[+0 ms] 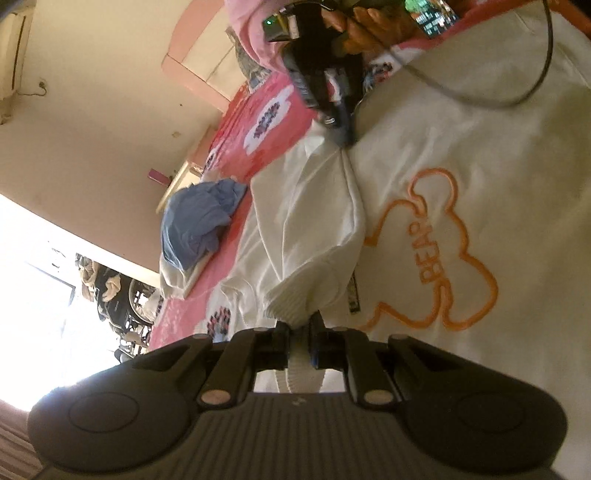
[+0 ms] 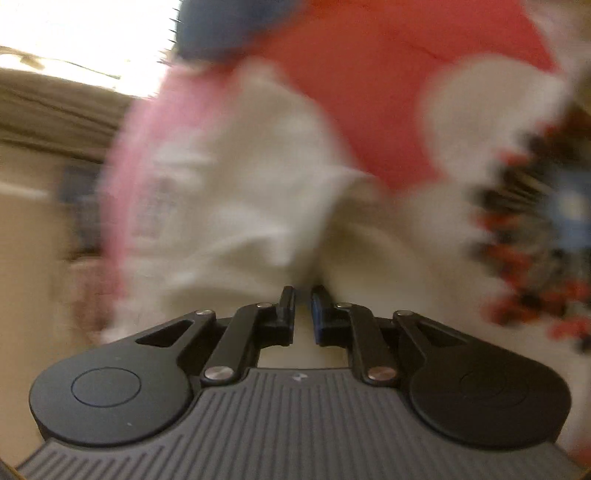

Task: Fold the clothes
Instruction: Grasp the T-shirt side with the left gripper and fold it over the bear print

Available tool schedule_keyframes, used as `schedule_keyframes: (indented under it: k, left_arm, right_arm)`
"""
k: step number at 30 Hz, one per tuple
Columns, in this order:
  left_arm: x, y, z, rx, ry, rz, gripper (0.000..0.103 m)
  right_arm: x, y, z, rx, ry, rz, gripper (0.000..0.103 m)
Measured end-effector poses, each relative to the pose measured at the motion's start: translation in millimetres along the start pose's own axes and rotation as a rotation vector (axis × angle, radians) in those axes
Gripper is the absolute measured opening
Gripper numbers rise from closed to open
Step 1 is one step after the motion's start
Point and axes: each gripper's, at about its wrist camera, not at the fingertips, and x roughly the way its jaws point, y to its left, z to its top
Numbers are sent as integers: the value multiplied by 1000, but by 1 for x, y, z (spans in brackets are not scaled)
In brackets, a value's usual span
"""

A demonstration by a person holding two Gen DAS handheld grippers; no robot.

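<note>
A white sweatshirt (image 1: 498, 155) with an orange bear outline (image 1: 436, 251) lies spread on the bed. Its sleeve (image 1: 314, 221) is bunched across the body's left edge. My left gripper (image 1: 300, 326) is shut on the sleeve's ribbed cuff (image 1: 288, 308) at the near end. At the sleeve's far end my right gripper (image 1: 345, 138), held by a hand (image 1: 369, 33), pinches the fabric near the shoulder. The right wrist view is blurred: the right gripper (image 2: 303, 295) stands nearly closed, with white sweatshirt cloth (image 2: 240, 203) between and beyond its fingers.
The bed cover (image 1: 266, 118) is pink-red with white flowers. A crumpled blue garment (image 1: 199, 225) sits on a folded white piece at the bed's left side. A dark cable (image 1: 517, 99) loops over the sweatshirt's upper part. A bright window glares at lower left.
</note>
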Motion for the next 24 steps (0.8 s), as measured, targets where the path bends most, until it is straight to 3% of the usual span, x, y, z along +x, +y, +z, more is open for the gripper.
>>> schedule_keyframes:
  k: [2, 4, 7, 10, 13, 16, 19, 21, 22, 24]
  left_arm:
    - [1, -3, -3, -18, 21, -16, 13]
    - [-1, -2, -7, -72, 37, -46, 22]
    - [-11, -3, -14, -158, 52, -93, 30]
    - [-25, -7, -26, -230, 65, -115, 40]
    - [-36, -9, -40, -306, 102, -126, 40]
    - [-48, -4, -54, -404, 138, -129, 40]
    - [-59, 11, -66, -556, 163, -129, 40]
    - [-65, 21, -74, -665, 179, -126, 40]
    - [-66, 25, -78, -729, 187, -122, 40]
    - [-69, 34, -85, -856, 202, -113, 39]
  right_arm:
    - [-11, -5, -6, 70, -25, 61, 13]
    - [-29, 16, -21, -55, -96, 35, 19]
    - [-35, 73, -51, -378, -112, 32, 25]
    - [-19, 139, -92, -773, -63, 73, 32]
    - [9, 198, -145, -1174, 16, 119, 42]
    - [34, 229, -197, -1469, 74, 108, 46]
    - [47, 238, -233, -1683, 13, 73, 56]
    - [58, 240, -250, -1772, 6, 54, 57]
    - [63, 241, -259, -1816, 3, 45, 56]
    - [76, 240, -272, -1884, -56, -4, 47]
